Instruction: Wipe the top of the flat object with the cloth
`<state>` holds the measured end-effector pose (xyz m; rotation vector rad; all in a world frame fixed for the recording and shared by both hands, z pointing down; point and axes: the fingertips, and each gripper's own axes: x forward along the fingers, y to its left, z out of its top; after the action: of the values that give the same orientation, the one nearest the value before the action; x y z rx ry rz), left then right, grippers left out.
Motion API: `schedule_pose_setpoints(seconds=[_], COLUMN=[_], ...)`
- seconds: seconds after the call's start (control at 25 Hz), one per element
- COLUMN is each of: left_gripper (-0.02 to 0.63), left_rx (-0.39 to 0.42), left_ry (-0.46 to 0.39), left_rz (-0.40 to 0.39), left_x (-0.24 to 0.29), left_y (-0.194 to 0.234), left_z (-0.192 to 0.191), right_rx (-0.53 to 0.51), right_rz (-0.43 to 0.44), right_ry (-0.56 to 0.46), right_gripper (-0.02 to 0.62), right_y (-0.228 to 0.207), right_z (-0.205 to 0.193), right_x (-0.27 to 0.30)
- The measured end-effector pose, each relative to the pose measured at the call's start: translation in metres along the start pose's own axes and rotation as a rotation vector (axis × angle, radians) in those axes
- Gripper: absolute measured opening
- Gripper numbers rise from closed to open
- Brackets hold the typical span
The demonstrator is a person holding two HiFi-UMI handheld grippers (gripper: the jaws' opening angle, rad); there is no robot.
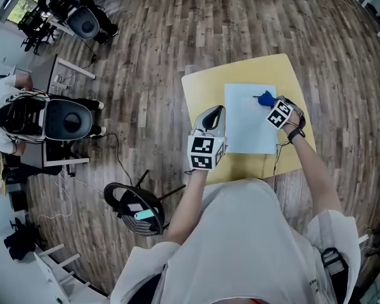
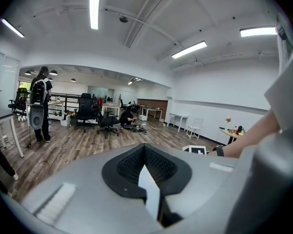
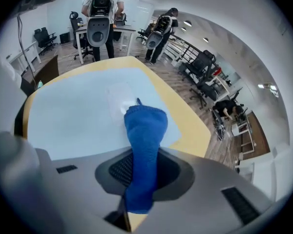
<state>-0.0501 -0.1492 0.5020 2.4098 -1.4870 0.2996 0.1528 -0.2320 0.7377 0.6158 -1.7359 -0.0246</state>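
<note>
Pale blue flat sheet [image 1: 246, 130] lies on yellow table [image 1: 240, 73]. Blue cloth [image 3: 144, 130] pinched in your right gripper [image 1: 270, 103], tip on sheet's far right part. Your left gripper [image 1: 210, 120] at sheet's left edge, jaws together, empty.

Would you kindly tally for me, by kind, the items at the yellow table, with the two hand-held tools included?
Pale blue flat rectangular sheet: 1
Blue knitted cloth: 1
Grey hand-held tools, left tool and right tool: 2
Total: 4
</note>
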Motion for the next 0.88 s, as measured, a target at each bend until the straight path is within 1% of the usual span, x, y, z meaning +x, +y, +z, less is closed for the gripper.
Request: schedule_pose_setpoints(seconds=[0.08, 0.2, 0.28, 0.36, 0.44, 0.52, 0.72, 0.88], left_gripper=[0.005, 0.005, 0.005, 0.005, 0.005, 0.005, 0.005, 0.005], left_rx=[0.002, 0.001, 0.0, -0.002, -0.007, -0.013, -0.025, -0.029], left_ry=[-0.001, 0.0, -0.001, -0.004, -0.007, -0.011, -0.014, -0.021], left_rz=[-0.008, -0.011, -0.01, -0.005, 0.005, 0.018, 0.049, 0.07], left_x=[0.002, 0.003, 0.003, 0.0, -0.003, -0.007, -0.013, -0.017], left_y=[-0.002, -0.003, -0.004, -0.002, 0.003, 0.008, 0.018, 0.026], left_z=[0.002, 0.004, 0.005, 0.005, 0.004, 0.005, 0.003, 0.005], right_rx=[0.035, 0.059, 0.059, 0.062, 0.071, 0.059, -0.019, -0.115], right_rz=[-0.009, -0.014, -0.019, -0.019, -0.012, 0.002, 0.066, 0.102], right_ry=[0.023, 0.032, 0.043, 0.028, -0.035, -0.097, -0.215, -0.267], right_gripper=[0.075, 0.075, 0.075, 0.075, 0.075, 0.075, 0.075, 0.075], right_y=[-0.006, -0.008, -0.008, -0.006, -0.002, 0.005, 0.035, 0.066], right_z=[-0.016, -0.025, -0.025, -0.014, 0.012, 0.044, 0.123, 0.174], right_x=[-0.001, -0.002, -0.004, -0.008, -0.015, -0.023, -0.032, -0.027])
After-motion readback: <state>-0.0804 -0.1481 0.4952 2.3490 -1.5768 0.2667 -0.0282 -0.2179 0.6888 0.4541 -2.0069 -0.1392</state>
